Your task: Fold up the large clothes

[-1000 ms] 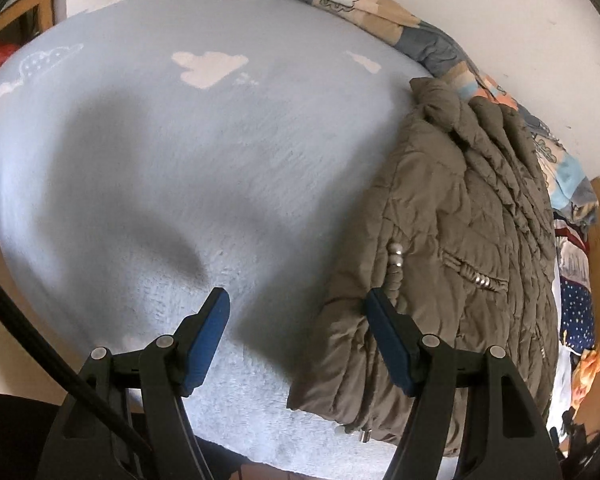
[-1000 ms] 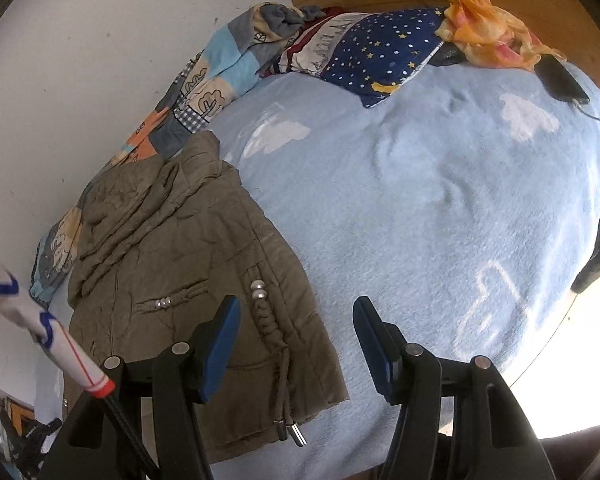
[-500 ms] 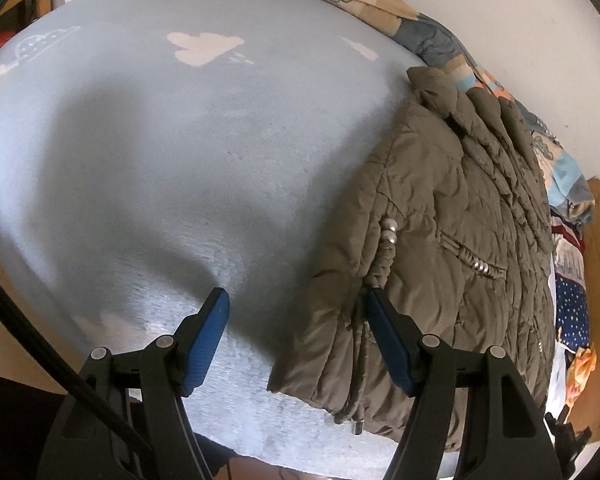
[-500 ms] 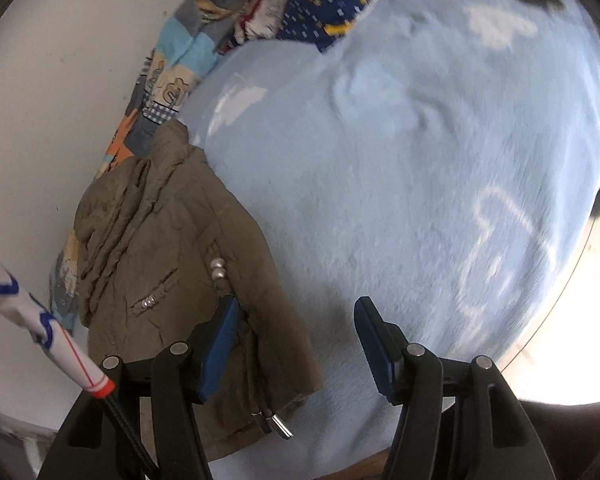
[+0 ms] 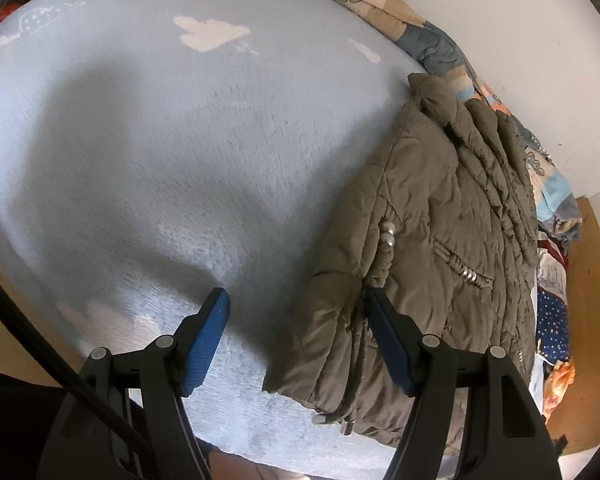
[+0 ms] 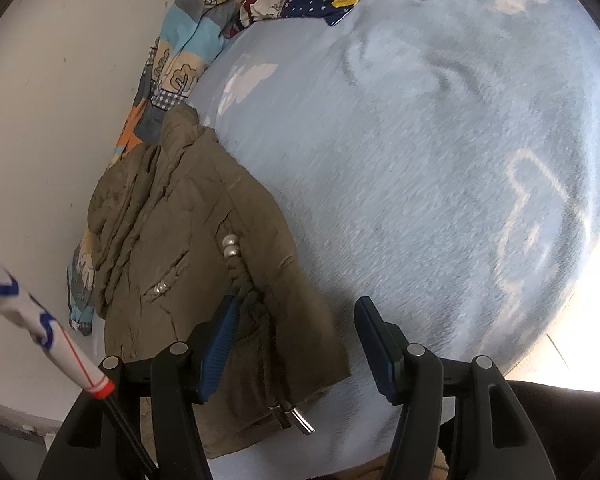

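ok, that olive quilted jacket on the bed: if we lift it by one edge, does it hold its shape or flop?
The jacket will likely flop: its quilted fabric already lies in soft rumpled folds on the blue blanket. The padding probably makes it bulky but light for its size. The drawcord with metal tips hangs loose at the hem and may swing or snag.

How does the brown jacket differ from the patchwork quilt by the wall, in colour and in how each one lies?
The jacket is one plain olive-brown colour; the quilt is patchwork in blue, orange, grey and cream with printed pictures. The jacket lies folded in a compact stack on the blue blanket; the quilt is bunched in a long strip along the wall. The jacket has metal beads and a cord; the quilt shows none. Both are soft and lie on the bed.
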A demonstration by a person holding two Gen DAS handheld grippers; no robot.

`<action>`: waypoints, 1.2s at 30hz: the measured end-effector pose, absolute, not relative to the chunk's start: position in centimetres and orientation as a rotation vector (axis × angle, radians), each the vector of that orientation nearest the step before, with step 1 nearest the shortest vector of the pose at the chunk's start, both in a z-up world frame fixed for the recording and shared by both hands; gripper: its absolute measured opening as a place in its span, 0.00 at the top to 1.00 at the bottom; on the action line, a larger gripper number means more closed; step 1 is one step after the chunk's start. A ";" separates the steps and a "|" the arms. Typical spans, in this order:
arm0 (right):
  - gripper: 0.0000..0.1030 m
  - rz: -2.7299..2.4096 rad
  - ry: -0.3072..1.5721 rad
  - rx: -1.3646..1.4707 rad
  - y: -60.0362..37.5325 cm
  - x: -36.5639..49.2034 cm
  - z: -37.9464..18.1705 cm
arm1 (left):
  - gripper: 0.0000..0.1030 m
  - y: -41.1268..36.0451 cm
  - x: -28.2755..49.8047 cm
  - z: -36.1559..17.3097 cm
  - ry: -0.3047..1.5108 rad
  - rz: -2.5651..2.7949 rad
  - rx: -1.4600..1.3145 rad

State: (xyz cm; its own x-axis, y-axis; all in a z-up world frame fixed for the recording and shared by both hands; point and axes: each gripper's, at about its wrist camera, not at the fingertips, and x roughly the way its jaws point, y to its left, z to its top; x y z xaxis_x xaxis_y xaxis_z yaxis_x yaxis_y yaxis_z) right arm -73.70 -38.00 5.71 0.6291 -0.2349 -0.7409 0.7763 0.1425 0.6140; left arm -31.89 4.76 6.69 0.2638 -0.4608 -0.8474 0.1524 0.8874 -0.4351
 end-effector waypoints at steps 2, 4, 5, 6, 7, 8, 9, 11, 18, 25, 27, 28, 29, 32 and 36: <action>0.37 -0.771 0.556 1.215 -37.9 -73.3 5.6 | 0.32 4.4 -32.0 6.5 1.245 -0.432 -0.288; 0.37 -0.762 0.570 1.207 -37.6 -72.8 5.5 | 0.32 3.9 -32.2 6.3 1.256 -0.446 -0.276; 0.37 -0.760 0.576 1.204 -37.5 -72.6 5.4 | 0.32 3.5 -32.4 6.1 1.262 -0.450 -0.267; 0.37 -0.755 0.586 1.201 -37.4 -72.3 5.3 | 0.32 3.2 -32.7 6.0 1.265 -0.453 -0.260; 0.37 -0.749 0.597 1.197 -37.2 -72.0 5.0 | 0.32 3.0 -33.0 5.8 1.267 -0.455 -0.251; 0.37 -0.744 0.606 1.193 -37.0 -71.8 4.9 | 0.31 2.6 -33.4 5.8 1.265 -0.459 -0.242; 0.37 -0.736 0.617 1.186 -36.7 -71.3 4.7 | 0.31 2.3 -33.7 5.7 1.262 -0.461 -0.231; 0.35 -0.726 0.630 1.173 -36.4 -70.8 4.6 | 0.31 1.6 -34.6 5.9 1.233 -0.454 -0.192; 0.34 -0.690 0.600 1.131 -35.5 -69.8 4.9 | 0.34 -0.7 -36.8 6.6 1.160 -0.496 -0.110; 0.45 -0.691 0.586 1.123 -35.5 -69.1 4.6 | 0.40 -1.7 -37.3 6.2 1.114 -0.491 -0.057; 0.45 -0.697 0.589 1.125 -35.6 -68.9 4.4 | 0.39 -1.9 -37.4 6.0 1.102 -0.484 -0.043; 0.45 -0.702 0.589 1.131 -35.7 -68.8 4.1 | 0.37 -2.0 -37.4 6.0 1.096 -0.483 -0.037; 0.45 -0.705 0.591 1.135 -35.7 -68.7 4.0 | 0.35 -2.1 -37.5 5.9 1.090 -0.483 -0.025; 0.44 -0.710 0.584 1.146 -35.7 -68.8 3.5 | 0.32 -2.5 -37.6 5.8 1.070 -0.480 0.005; 0.44 -0.722 0.592 1.101 -35.3 -68.5 3.5 | 0.25 -3.5 -37.6 5.5 1.052 -0.487 0.037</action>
State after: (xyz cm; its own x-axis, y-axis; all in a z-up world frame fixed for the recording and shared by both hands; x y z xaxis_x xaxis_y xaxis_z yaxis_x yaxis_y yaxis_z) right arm -68.52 -35.31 3.54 0.6345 -0.2233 -0.7399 0.7694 0.2736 0.5772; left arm -37.65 -3.49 5.46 0.3999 -0.3670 -0.8399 0.4021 0.8937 -0.1990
